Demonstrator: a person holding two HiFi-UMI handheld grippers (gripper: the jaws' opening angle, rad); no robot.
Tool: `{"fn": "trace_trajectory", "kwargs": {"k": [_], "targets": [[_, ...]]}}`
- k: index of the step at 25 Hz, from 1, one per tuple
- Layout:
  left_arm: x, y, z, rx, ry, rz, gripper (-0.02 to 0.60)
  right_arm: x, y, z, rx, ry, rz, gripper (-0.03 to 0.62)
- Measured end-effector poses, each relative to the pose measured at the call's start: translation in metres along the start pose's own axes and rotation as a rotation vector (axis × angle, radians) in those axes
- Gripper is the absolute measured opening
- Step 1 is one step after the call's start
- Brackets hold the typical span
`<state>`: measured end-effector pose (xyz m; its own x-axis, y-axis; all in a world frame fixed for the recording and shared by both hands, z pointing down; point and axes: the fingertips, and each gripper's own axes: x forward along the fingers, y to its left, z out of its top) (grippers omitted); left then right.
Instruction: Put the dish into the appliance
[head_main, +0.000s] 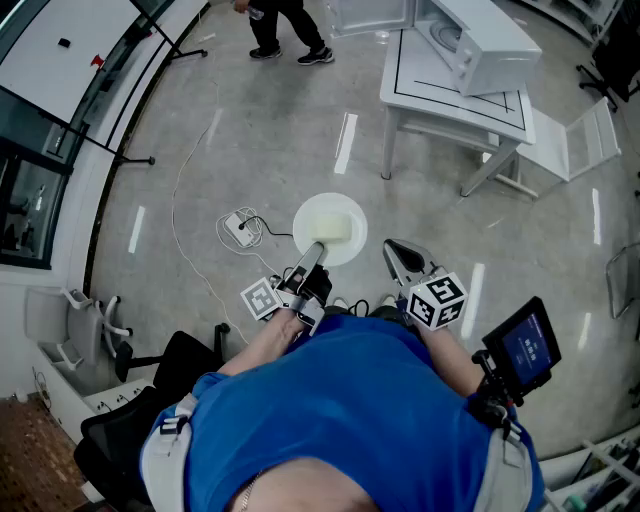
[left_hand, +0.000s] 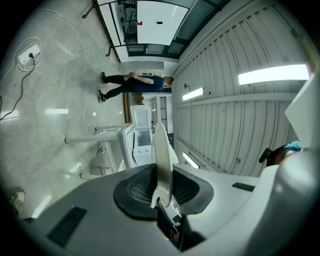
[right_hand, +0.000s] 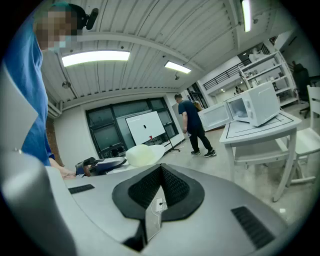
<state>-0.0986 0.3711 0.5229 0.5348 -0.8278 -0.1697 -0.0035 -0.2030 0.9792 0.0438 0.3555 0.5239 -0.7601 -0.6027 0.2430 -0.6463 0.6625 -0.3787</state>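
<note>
My left claw clamps the white plate's rim; my right claw is pinched together, empty. The microwave sits well apart on a white table.

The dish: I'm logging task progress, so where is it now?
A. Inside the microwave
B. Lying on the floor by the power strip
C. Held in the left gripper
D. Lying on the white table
C: the left gripper is shut on the rim of the dish, well short of the microwave.
</note>
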Motion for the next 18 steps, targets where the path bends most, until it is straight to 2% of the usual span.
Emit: {"fn": "trace_trajectory", "kwargs": {"k": [15, 18], "targets": [[0.004, -0.005, 0.004, 0.002, -0.015, -0.013, 0.067, 0.002, -0.001, 0.011, 0.018, -0.032, 0.016, 0.0], [-0.006, -0.002, 0.024, -0.003, -0.015, -0.016, 0.067, 0.021, 0.012, 0.009, 0.014, -0.029, 0.014, 0.0]]}}
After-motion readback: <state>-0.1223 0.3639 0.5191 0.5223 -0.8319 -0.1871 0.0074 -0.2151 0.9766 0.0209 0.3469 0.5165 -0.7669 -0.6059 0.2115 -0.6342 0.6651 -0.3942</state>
